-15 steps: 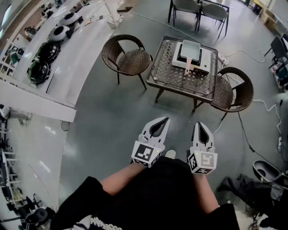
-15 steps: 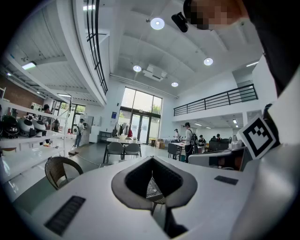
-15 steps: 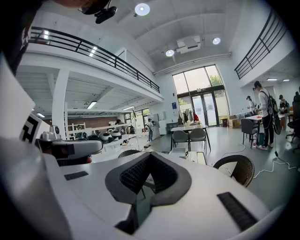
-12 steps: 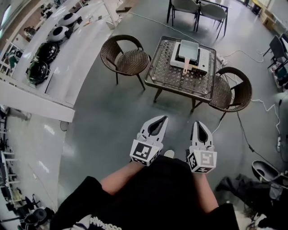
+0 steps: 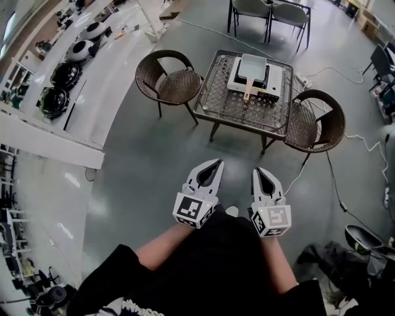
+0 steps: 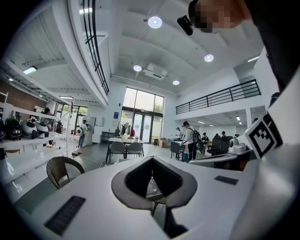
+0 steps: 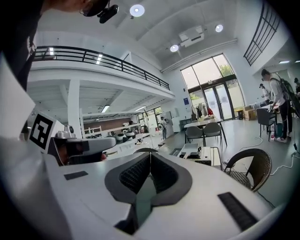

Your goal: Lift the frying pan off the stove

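Note:
A square pale frying pan [image 5: 253, 65] with a wooden handle rests on a white stove [image 5: 274, 79] on a glass-topped table [image 5: 232, 105], far ahead of me. Both grippers are held in front of my body, well short of the table. My left gripper [image 5: 218, 162] is shut with nothing in it, its tips meeting [image 6: 152, 160]. Beside it, my right gripper [image 5: 258, 171] is also shut and empty [image 7: 150, 154]. The right gripper view shows the pan [image 7: 189, 149] and stove [image 7: 210, 156] beyond its jaws.
One wicker chair [image 5: 171, 78] stands left of the table and another [image 5: 320, 124] at its right. Cables [image 5: 333, 173] trail over the grey floor. A long white counter [image 5: 92, 80] with round appliances runs along the left. Grey chairs [image 5: 271, 12] stand behind the table.
Both grippers have shifted a little to the left in the head view, still shut. The table and pan sit slightly higher and further left in the picture.

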`<state>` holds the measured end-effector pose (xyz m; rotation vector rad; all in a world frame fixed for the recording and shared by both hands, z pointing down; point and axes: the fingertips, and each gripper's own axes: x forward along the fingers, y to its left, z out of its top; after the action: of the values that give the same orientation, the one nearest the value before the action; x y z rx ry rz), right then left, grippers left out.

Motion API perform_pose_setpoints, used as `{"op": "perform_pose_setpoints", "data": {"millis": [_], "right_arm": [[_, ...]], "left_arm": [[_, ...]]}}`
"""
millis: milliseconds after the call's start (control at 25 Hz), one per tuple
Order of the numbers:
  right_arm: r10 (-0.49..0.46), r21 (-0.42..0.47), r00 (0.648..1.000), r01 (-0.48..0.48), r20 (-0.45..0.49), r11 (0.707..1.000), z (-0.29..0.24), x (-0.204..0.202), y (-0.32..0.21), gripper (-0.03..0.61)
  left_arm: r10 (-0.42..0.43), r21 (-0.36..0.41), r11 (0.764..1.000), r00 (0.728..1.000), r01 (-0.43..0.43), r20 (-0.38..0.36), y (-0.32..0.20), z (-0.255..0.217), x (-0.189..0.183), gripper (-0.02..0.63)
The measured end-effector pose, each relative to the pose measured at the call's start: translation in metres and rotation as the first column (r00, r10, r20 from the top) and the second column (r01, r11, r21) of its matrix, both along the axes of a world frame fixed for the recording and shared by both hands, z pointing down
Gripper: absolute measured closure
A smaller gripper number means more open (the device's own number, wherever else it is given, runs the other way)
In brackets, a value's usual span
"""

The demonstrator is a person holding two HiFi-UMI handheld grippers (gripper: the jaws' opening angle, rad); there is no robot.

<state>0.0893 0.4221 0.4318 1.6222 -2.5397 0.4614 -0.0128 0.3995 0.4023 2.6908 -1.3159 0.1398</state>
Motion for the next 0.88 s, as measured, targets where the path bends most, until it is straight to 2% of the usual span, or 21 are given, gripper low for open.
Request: {"op": "perform_pose_setpoints", "data": {"millis": [280, 520, 720, 880], "right_arm": [[0.013, -0.011, 1.0, -0.013, 0.024, 1.0, 0.009, 0.011, -0.015, 0.548], [0.056, -0.02, 0.998, -0.056, 0.04, 0.998, 0.019, 0.026, -0.045, 0.548], [0.142, -0.057, 0.99, -0.142, -0.009, 0.988, 0.027, 0.035, -0.094, 0.548], [0.138, -0.1, 0.99, -0.141, -0.035, 0.985, 0.027, 0.03, -0.143, 0.548]], "left_arm": [[0.001, -0.054, 0.999, 1.0, -0.001, -0.004, -0.023, 0.015, 0.007, 0.6], [0.049, -0.047, 0.998, 0.999, -0.049, 0.004, -0.055, 0.026, 0.022, 0.6], [0.049, -0.06, 0.997, 0.999, -0.049, -0.016, -0.104, 0.038, 0.019, 0.6], [0.073, -0.087, 0.993, 0.997, -0.076, -0.032, -0.143, 0.038, 0.016, 0.6]]}}
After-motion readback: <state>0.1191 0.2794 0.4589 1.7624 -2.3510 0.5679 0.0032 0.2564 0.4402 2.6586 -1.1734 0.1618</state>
